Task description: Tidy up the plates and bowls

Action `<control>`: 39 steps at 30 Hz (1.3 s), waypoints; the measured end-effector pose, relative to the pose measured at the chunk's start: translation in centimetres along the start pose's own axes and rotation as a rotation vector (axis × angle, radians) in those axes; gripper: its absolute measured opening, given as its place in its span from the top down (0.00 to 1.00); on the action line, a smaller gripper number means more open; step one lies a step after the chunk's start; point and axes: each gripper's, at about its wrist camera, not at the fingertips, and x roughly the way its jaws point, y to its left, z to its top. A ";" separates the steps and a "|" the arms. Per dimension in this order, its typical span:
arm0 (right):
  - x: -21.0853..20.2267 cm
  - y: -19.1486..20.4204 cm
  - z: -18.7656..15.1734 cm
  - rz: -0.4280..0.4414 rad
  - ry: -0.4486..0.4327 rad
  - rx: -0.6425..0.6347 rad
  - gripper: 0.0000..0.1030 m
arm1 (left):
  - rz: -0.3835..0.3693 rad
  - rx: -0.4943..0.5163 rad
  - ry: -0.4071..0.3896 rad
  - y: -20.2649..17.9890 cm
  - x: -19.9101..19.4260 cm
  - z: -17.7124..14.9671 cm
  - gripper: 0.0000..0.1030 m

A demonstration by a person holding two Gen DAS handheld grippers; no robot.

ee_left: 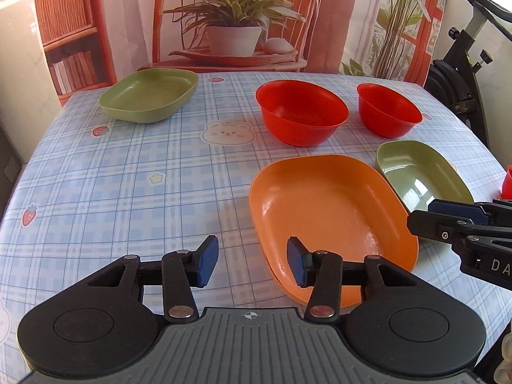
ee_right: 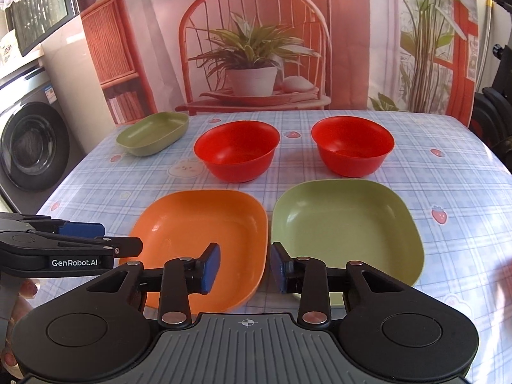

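Orange and glossy, the rounded-square plastic plate [ee_right: 198, 243] lies at the table's [ee_right: 448, 256] near edge, touching the matching green plate [ee_right: 348, 233] on its right. The right gripper [ee_right: 245, 267], released and empty, hovers over their shared seam; the left gripper [ee_left: 252, 265], likewise parted, straddles the orange plate's near left rim. Beyond stand two red plastic bowls [ee_right: 236, 150] [ee_right: 352, 145], and a second green plate [ee_right: 153, 132] sits at the far left corner.

backdrop [ee_right: 256, 48]: printed chair, plant | washing machine [ee_right: 28, 147] left | daylight
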 end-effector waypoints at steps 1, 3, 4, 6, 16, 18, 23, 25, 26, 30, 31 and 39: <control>0.1 0.1 -0.1 0.002 0.005 -0.001 0.72 | 0.000 0.001 0.002 -0.2 0.0 -0.1 0.61; 0.3 0.2 -0.2 0.005 0.015 -0.002 0.77 | 0.011 0.003 0.012 -0.5 0.3 -0.3 0.64; 0.3 0.2 -0.4 0.007 0.020 -0.001 0.78 | 0.013 0.001 0.019 -0.7 0.5 -0.3 0.68; 0.3 0.1 -0.5 0.011 0.026 0.002 0.79 | 0.004 -0.010 0.023 -0.6 0.5 -0.6 0.72; 0.8 -0.5 -0.8 0.017 0.046 0.037 0.82 | 0.010 -0.028 0.009 -0.5 0.6 -0.5 0.78; 1.0 -0.6 -1.0 0.016 0.057 0.044 0.86 | 0.010 -0.029 0.007 -0.5 0.6 -0.6 0.78; 1.3 -1.0 -1.3 0.027 0.069 0.067 0.90 | 0.009 -0.042 0.004 -0.6 0.5 -0.8 0.78; 1.2 -1.0 -1.3 0.029 0.066 0.069 0.90 | 0.010 -0.047 0.005 -0.6 0.5 -0.8 0.80; 1.2 -0.9 -1.4 0.031 0.062 0.070 0.91 | 0.008 -0.047 0.007 -0.6 0.5 -0.8 0.82; 0.8 -0.7 -1.2 0.043 0.044 0.065 0.91 | 0.012 -0.025 0.000 -1.1 0.0 -0.8 0.90; 0.8 -0.7 -1.2 0.043 0.042 0.063 0.91 | 0.014 -0.022 -0.003 -1.1 -0.1 -0.8 0.90; 0.0 -1.2 -0.8 0.051 0.002 0.080 0.91 | 0.002 -0.012 -0.058 -1.6 -1.9 -0.1 0.89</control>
